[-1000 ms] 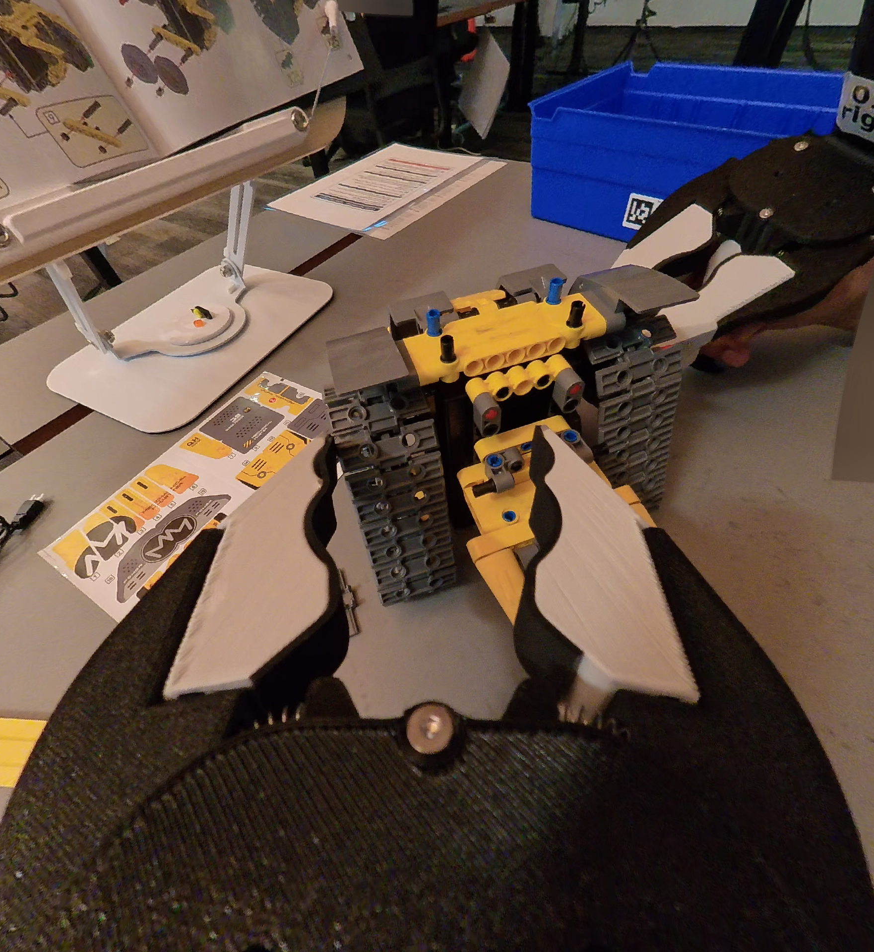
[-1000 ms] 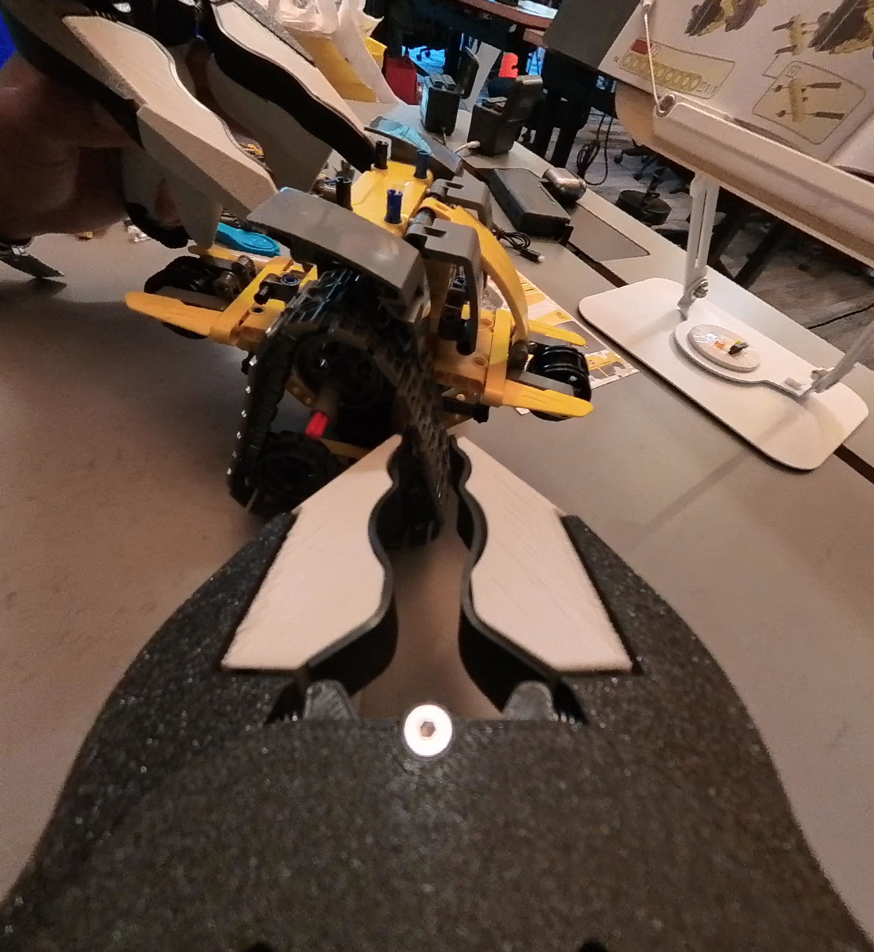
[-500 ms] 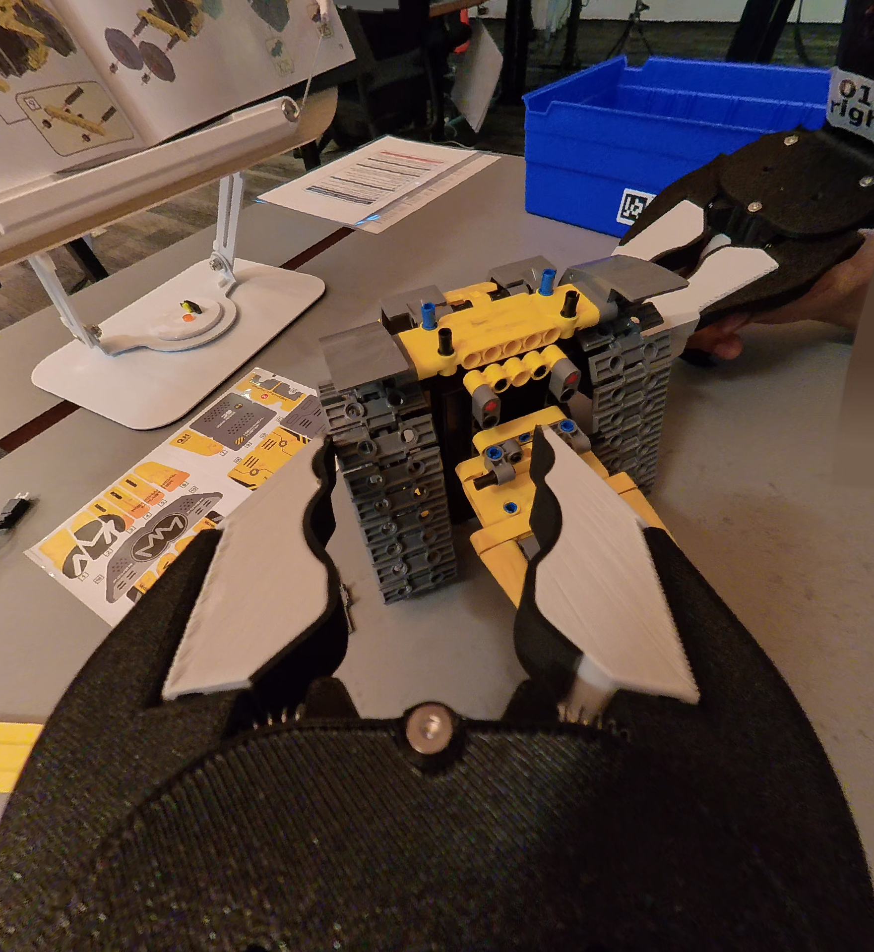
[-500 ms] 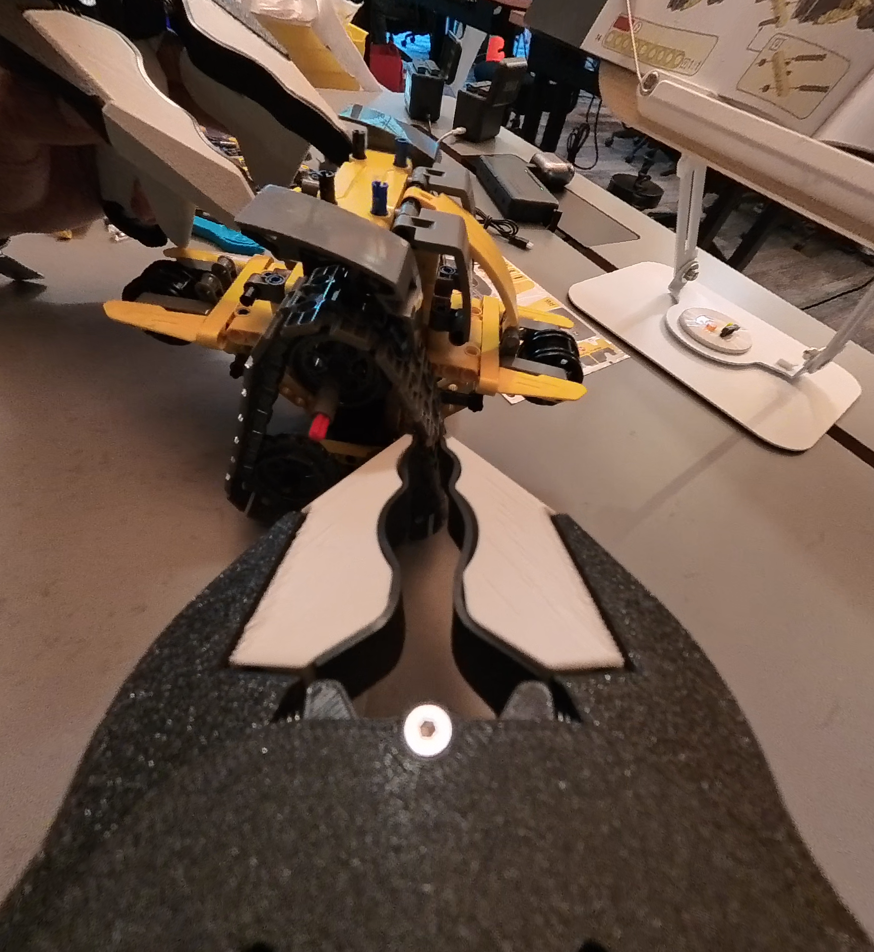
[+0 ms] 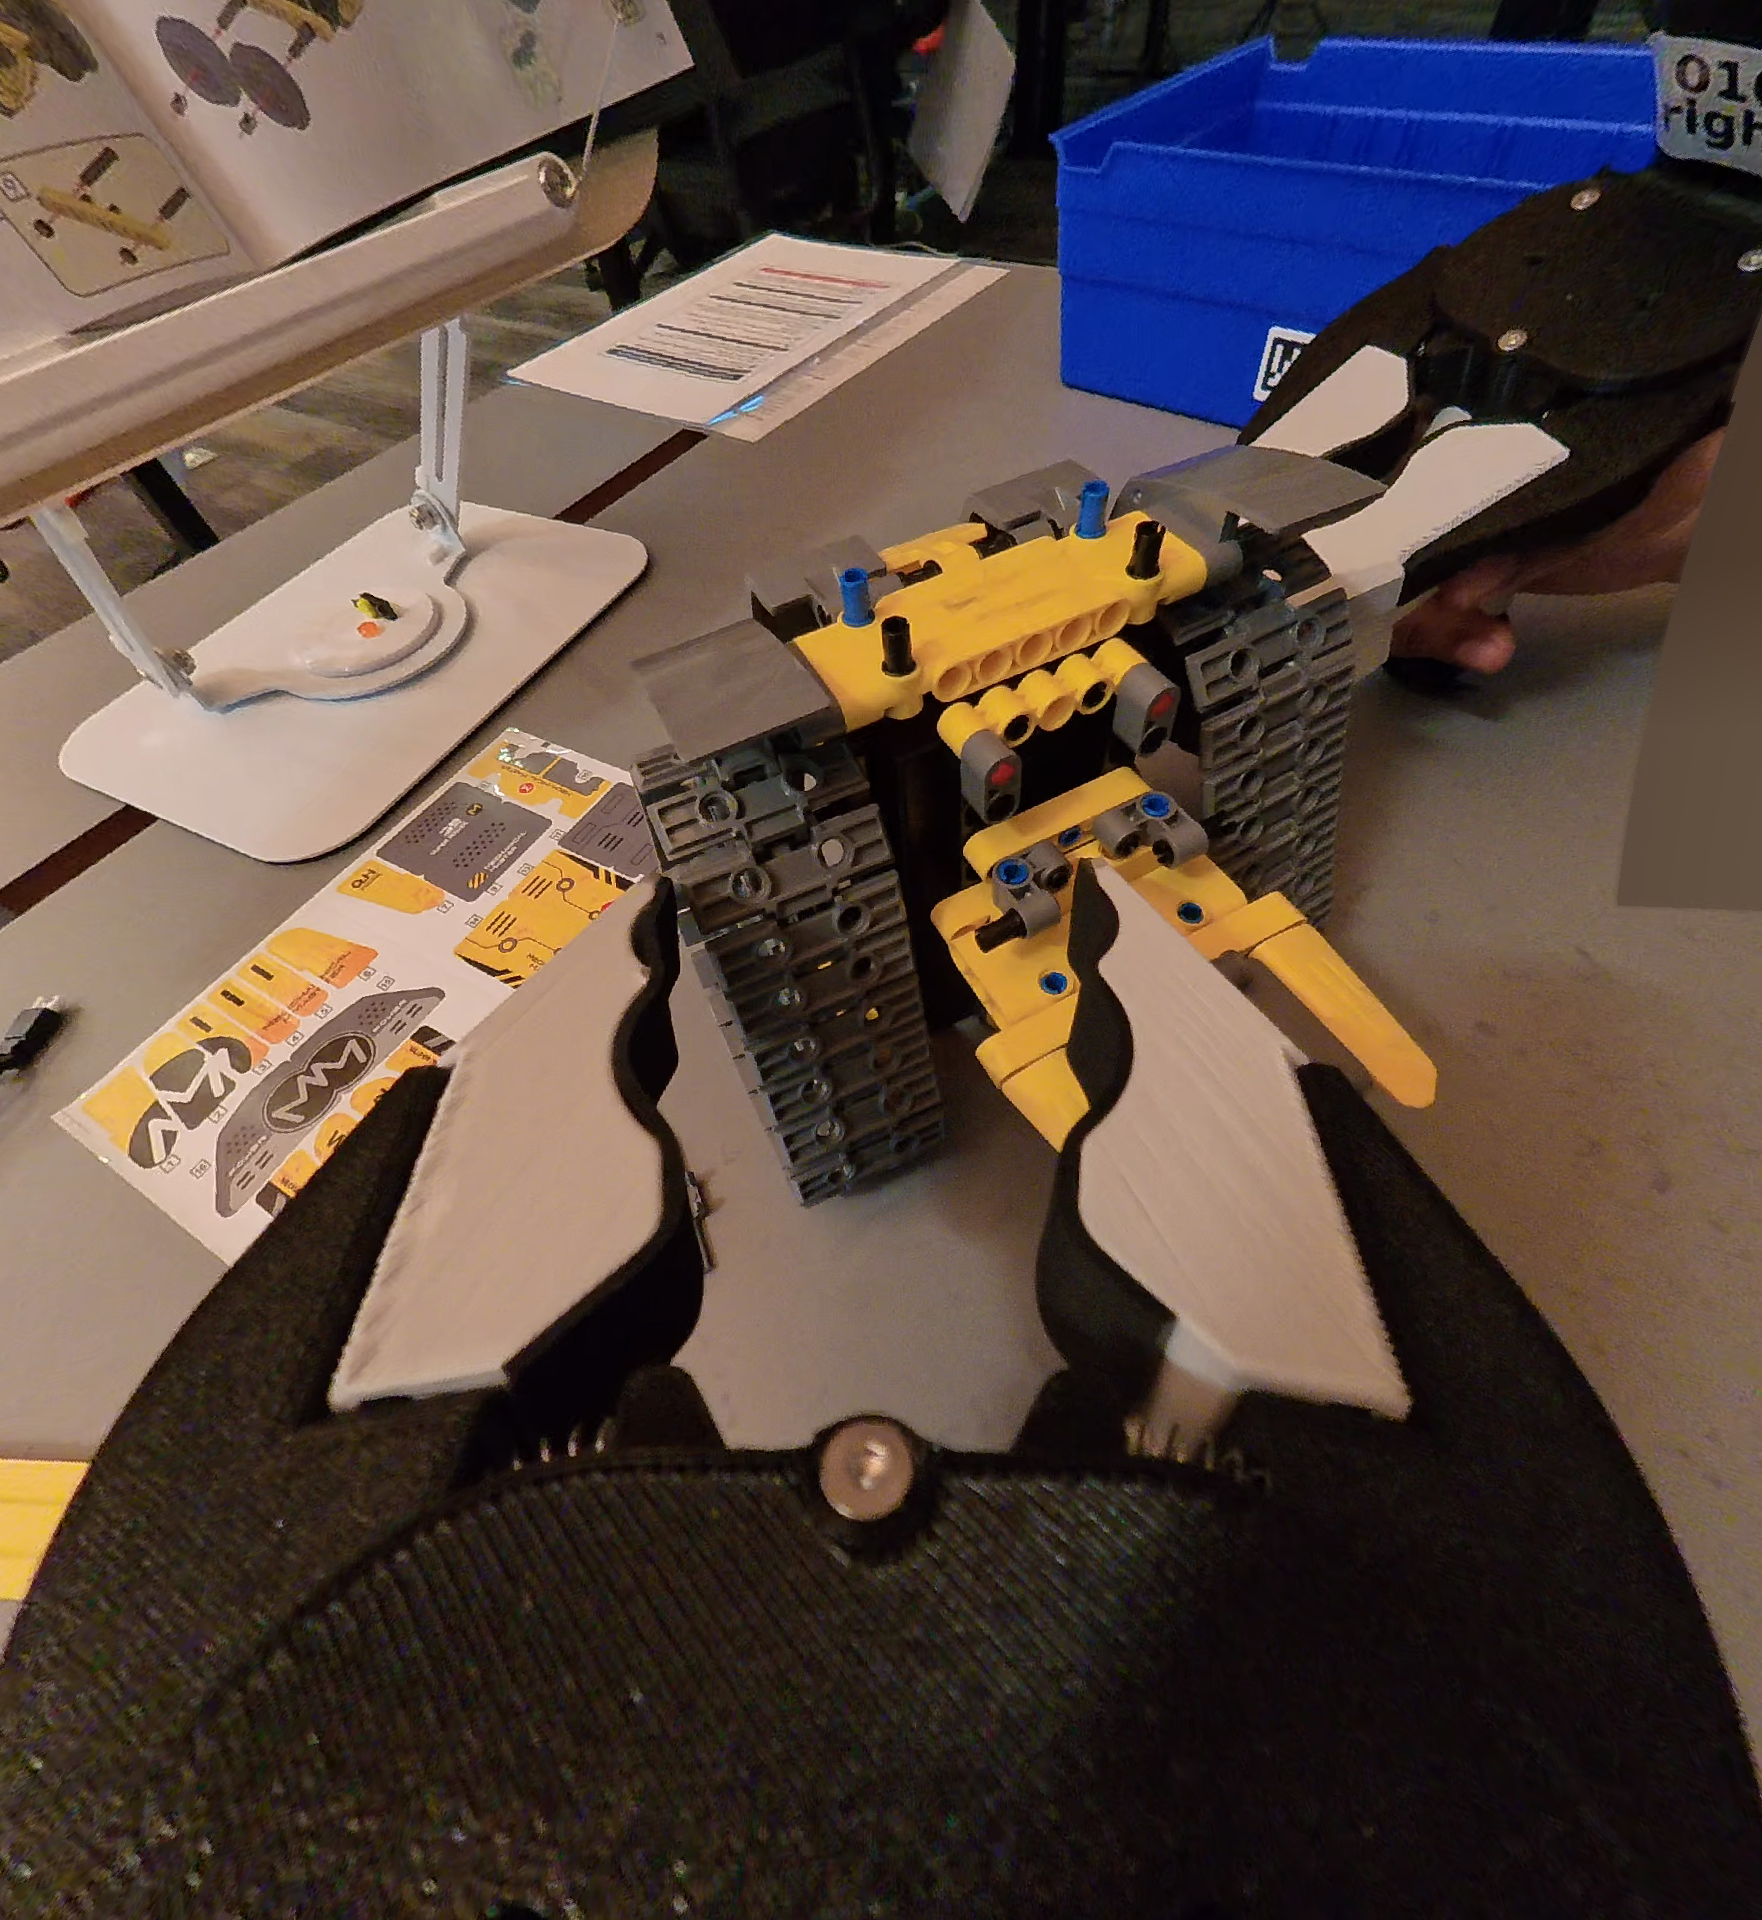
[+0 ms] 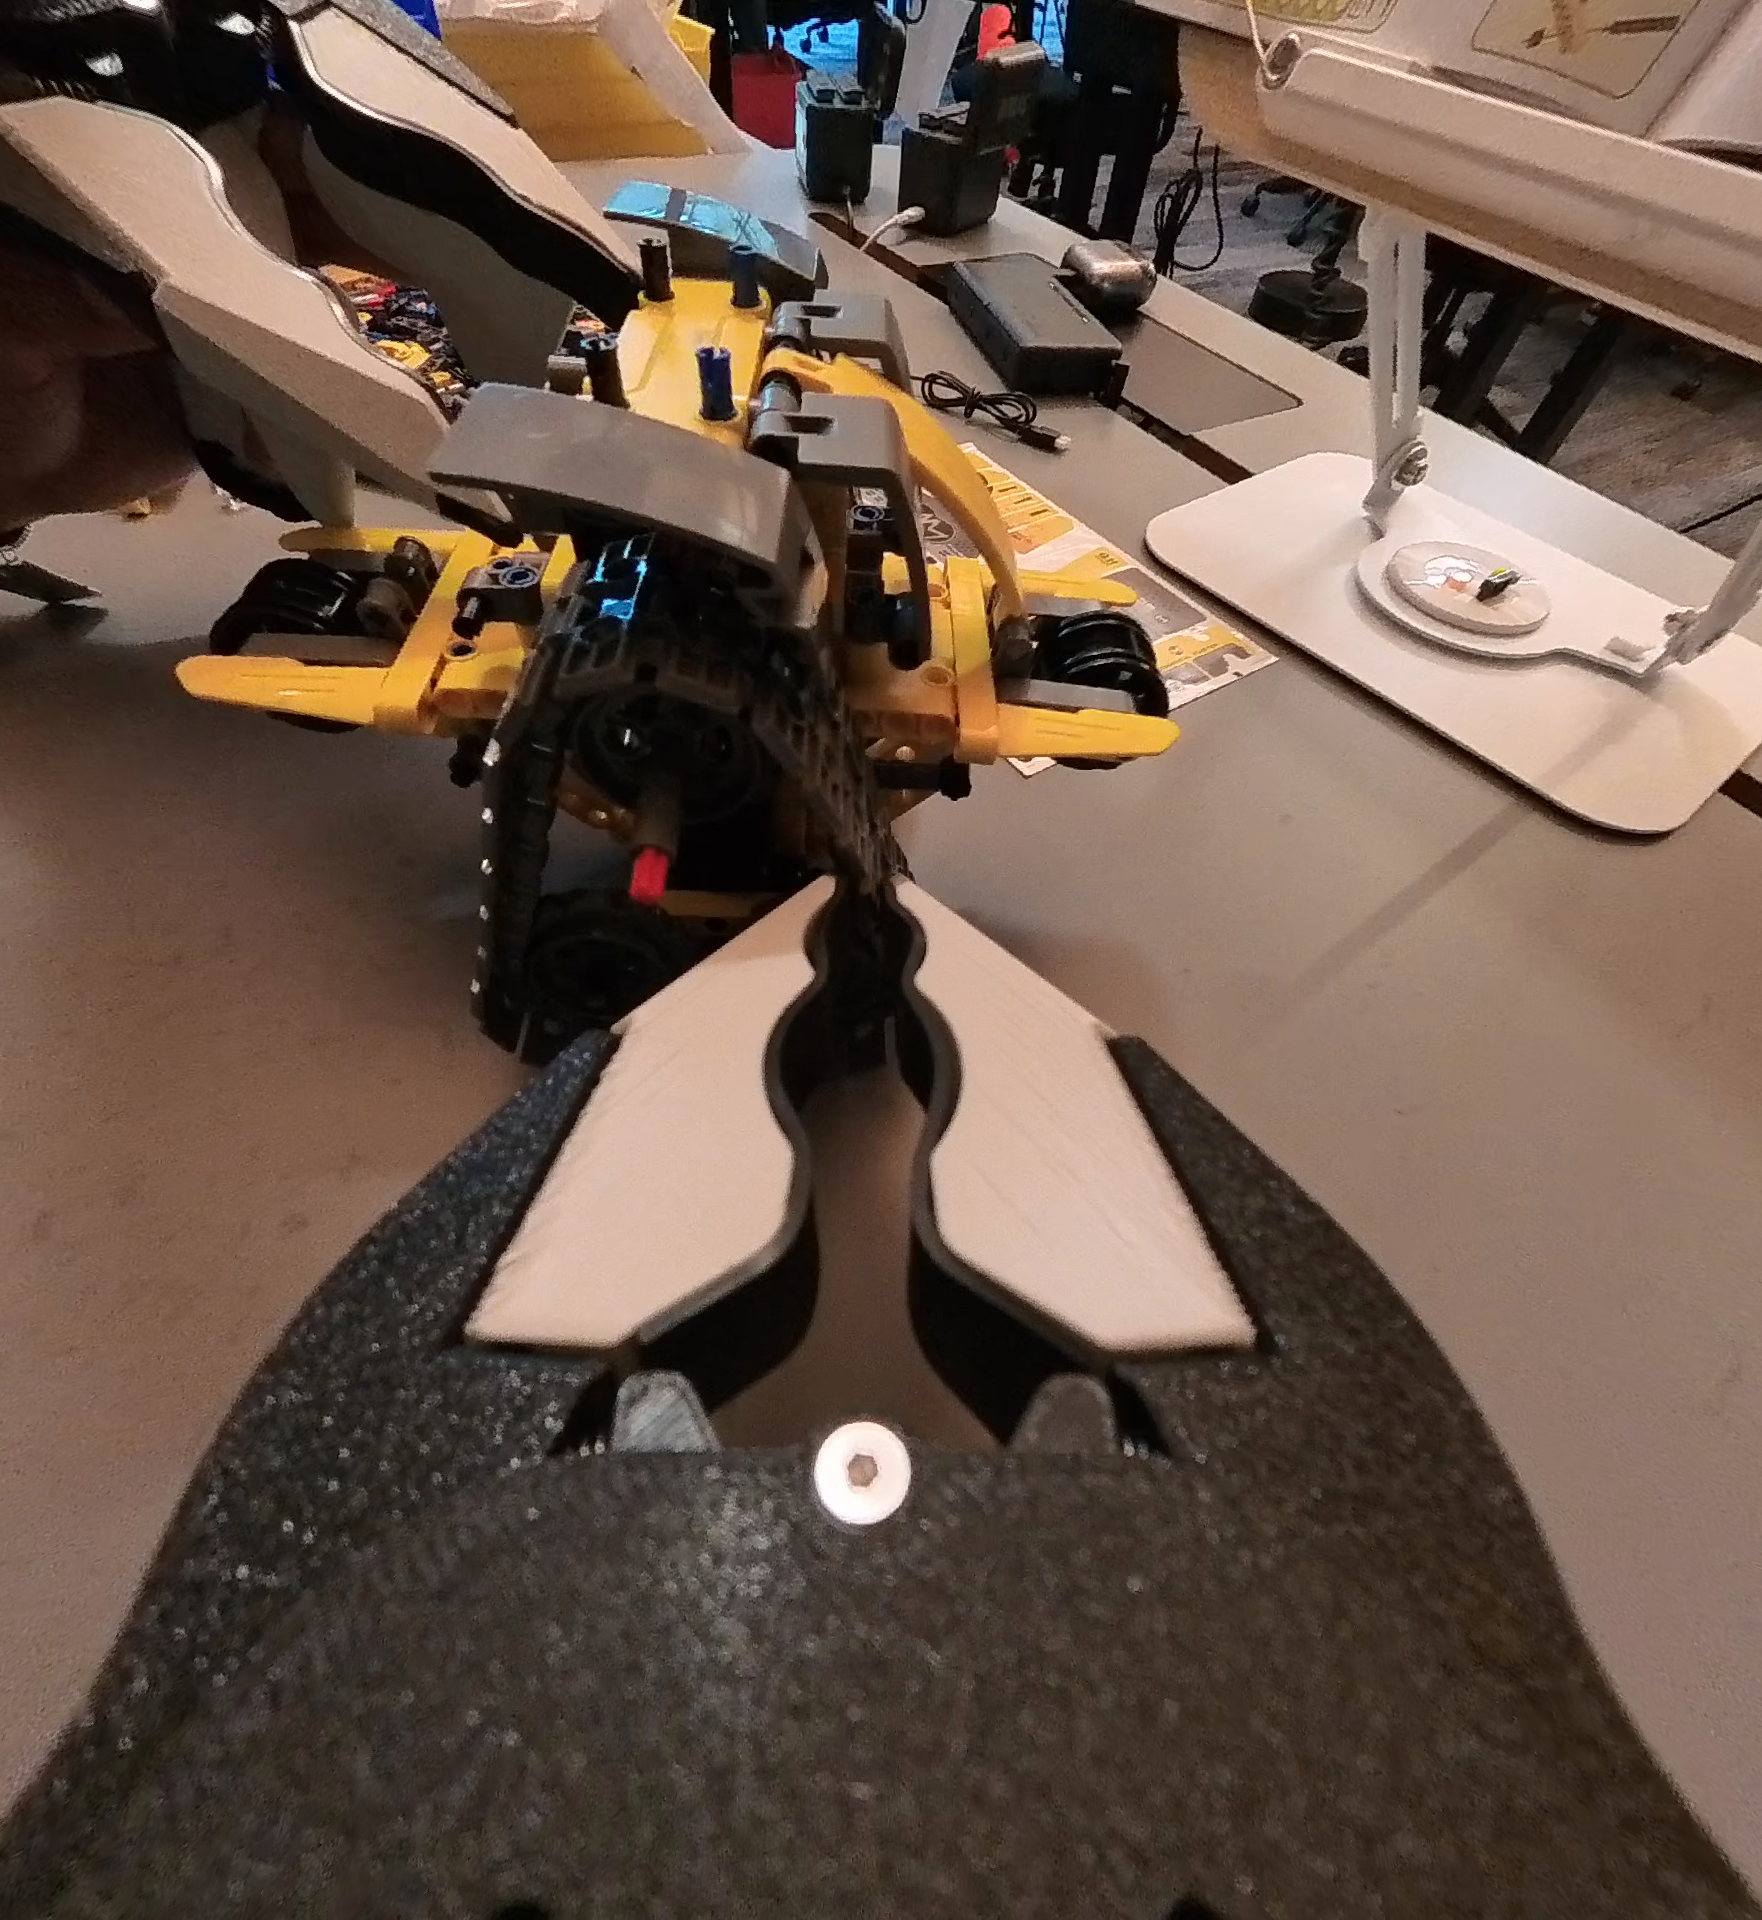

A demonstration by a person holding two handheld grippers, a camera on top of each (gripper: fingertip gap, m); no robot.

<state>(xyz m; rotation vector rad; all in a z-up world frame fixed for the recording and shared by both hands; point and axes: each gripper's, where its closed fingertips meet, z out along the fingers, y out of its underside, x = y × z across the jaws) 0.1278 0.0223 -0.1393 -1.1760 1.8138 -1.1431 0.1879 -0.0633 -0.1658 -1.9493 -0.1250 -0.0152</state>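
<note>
Left claw: my left claw (image 5: 866, 894) stood with its fingers wide apart and gripped nothing. It reached over the near end of the model, one finger outside the near track and the other over a yellow front arm.

Right claw: my right claw (image 6: 864, 888) was pinched together on the grey link track (image 6: 861, 831) at the model's far side. The band ran up between its fingertips.

Model: the yellow and grey brick-built tracked vehicle (image 5: 1012, 623) sat on the grey counter (image 5: 1479, 1039), between my two claws.

Contact, left: in the right wrist view one finger of the left claw lay just beside a grey mudguard panel (image 6: 617, 478). I could not tell whether they touched.

Build state: both tracks were fitted, and yellow arms stuck out at each side. Blue and black pins (image 5: 856, 597) stood bare on the yellow top beam.

Sticker sheet: the yellow and grey sticker sheet (image 5: 337, 1018) lay flat just left of the model. Its decals looked unpeeled, as far as I could see.

Instructions: an open picture booklet (image 5: 129, 104) rested on a white tilted stand (image 5: 337, 707), well left of the model.

Surroundings: a blue plastic bin (image 5: 1324, 208) and a printed paper sheet (image 5: 752, 322) lay beyond the model.
</note>
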